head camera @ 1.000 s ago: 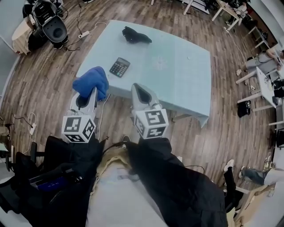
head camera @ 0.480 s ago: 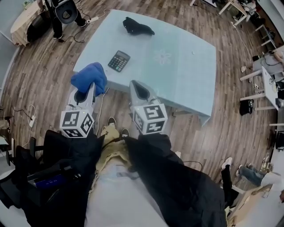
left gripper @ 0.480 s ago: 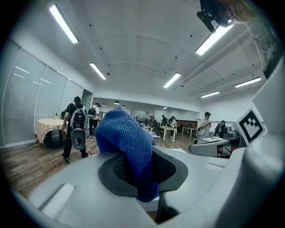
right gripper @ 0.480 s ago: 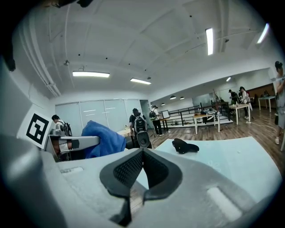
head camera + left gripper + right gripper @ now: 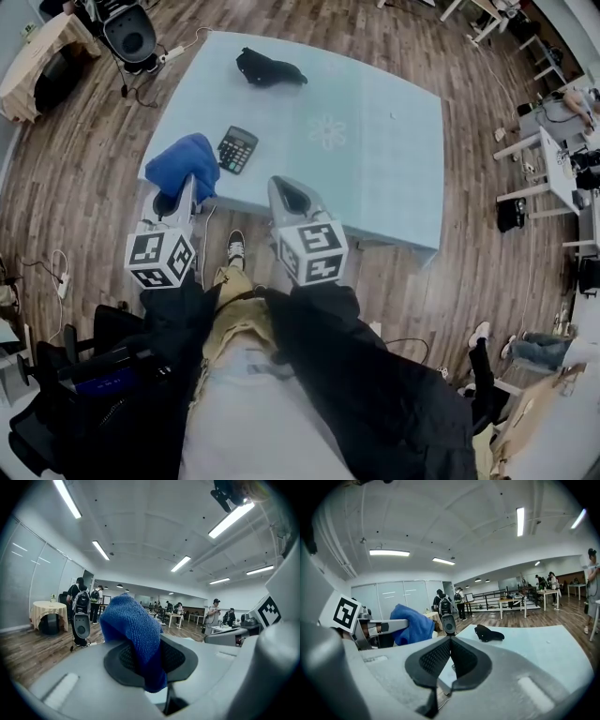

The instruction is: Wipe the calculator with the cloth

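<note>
A black calculator (image 5: 236, 149) lies near the front left edge of the pale blue table (image 5: 375, 178). My left gripper (image 5: 184, 192) is shut on a blue cloth (image 5: 185, 164), which bunches above its jaws just left of the calculator. In the left gripper view the blue cloth (image 5: 133, 632) hangs pinched between the pads. My right gripper (image 5: 287, 195) is held at the table's front edge, right of the calculator, with jaws closed and nothing between them. In the right gripper view the blue cloth (image 5: 411, 624) shows at the left, beside the left gripper (image 5: 377, 629).
A black object (image 5: 265, 68) lies at the table's far side and shows again as a black object (image 5: 488, 633) in the right gripper view. A black machine (image 5: 129, 34) with cables stands on the wood floor beyond the far left corner. Desks and people fill the room's right side.
The table has shifted left and closer in the head view. Both grippers have come nearer its front edge, the cloth now beside the calculator.
</note>
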A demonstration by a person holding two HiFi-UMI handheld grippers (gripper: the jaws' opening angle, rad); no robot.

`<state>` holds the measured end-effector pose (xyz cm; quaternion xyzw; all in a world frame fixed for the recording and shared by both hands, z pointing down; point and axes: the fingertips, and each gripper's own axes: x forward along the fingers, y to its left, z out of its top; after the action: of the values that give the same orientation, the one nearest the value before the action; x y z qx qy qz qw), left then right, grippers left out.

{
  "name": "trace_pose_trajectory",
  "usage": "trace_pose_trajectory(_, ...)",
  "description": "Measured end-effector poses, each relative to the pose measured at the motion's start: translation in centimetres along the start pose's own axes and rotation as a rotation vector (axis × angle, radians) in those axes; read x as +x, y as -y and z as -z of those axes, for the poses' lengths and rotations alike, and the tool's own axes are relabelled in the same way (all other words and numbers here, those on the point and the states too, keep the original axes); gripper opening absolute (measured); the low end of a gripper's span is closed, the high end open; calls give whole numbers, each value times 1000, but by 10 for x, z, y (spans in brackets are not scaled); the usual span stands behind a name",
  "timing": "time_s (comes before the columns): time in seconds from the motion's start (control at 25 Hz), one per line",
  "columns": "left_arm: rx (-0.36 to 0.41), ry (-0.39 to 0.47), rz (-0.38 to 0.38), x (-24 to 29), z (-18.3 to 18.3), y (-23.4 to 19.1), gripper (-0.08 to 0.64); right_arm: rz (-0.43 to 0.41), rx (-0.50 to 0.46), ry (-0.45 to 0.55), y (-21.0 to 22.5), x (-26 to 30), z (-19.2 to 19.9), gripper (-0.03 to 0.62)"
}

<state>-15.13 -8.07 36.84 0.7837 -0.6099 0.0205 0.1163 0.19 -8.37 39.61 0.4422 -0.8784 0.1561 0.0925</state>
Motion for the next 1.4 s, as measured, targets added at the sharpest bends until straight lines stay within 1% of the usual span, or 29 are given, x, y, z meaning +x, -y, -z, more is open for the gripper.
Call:
trace_pose_trajectory(0.2, -1, -12, 27, 36, -8, -8, 63, 37, 22, 5, 25, 22, -16, -2)
trace_pose_trajectory(0.36, -5, -40, 39, 65, -9, -32, 63, 43, 43, -12, 30, 58, -23, -2)
trace_pose_trajectory(0.6, -28, -99, 52, 104, 4, -62, 63, 58, 54, -61, 41, 104, -25, -2)
trace_pose_trajectory(0.8, -43, -158, 65, 135, 25, -92, 63, 78, 58, -114, 51, 147, -24, -2)
trace_pose_trajectory(0.96, -62, -213, 84, 160, 45, -104, 63, 85, 65, -160, 58, 168, -19, -2)
trace_pose_trajectory(1.12, -74, -297, 86, 174, 81, -103, 63, 92, 106, -234, 73, 172, 10, -2)
trace_pose_trajectory(1.2, -61, -330, 66, 181, 96, -105, 63, 84, 125, -261, 84, 177, 21, -2)
trace_pose_trajectory(1.4, 17, -424, -6, 197, 127, -117, 63, 42, 128, -318, 104, 188, 35, -2)
